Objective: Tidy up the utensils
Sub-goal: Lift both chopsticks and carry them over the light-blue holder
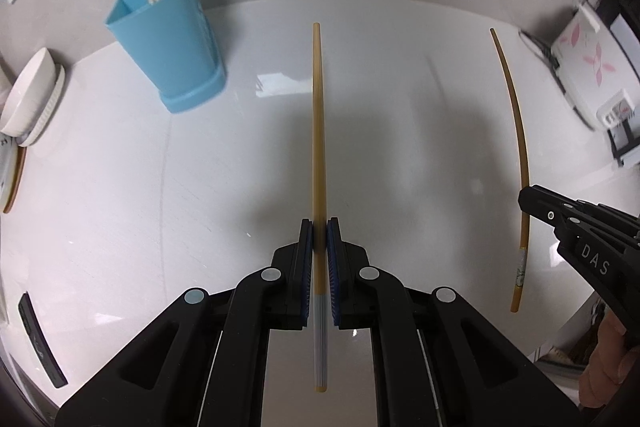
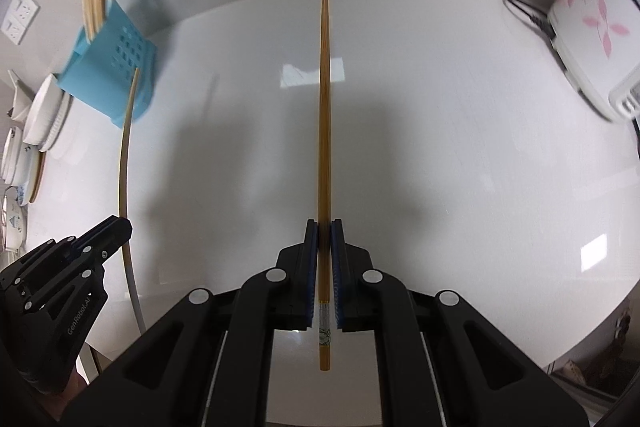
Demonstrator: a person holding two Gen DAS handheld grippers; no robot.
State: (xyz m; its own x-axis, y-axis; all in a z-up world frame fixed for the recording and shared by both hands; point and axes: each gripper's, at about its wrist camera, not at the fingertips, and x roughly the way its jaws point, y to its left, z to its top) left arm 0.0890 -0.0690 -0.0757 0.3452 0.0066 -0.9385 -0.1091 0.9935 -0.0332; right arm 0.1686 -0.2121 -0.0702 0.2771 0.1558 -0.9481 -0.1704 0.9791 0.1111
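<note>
My left gripper is shut on a brown chopstick with a grey ribbed end, held above the white table and pointing forward. My right gripper is shut on a second brown chopstick with a patterned band near its end. Each gripper and its chopstick also show in the other view: the right gripper with its chopstick, the left gripper with its chopstick. A blue utensil holder with several chopsticks stands at the far left; it also shows in the right wrist view.
White bowls and plates are stacked at the left edge of the white table. A white appliance with pink flowers stands at the far right. A dark flat object lies at the near left.
</note>
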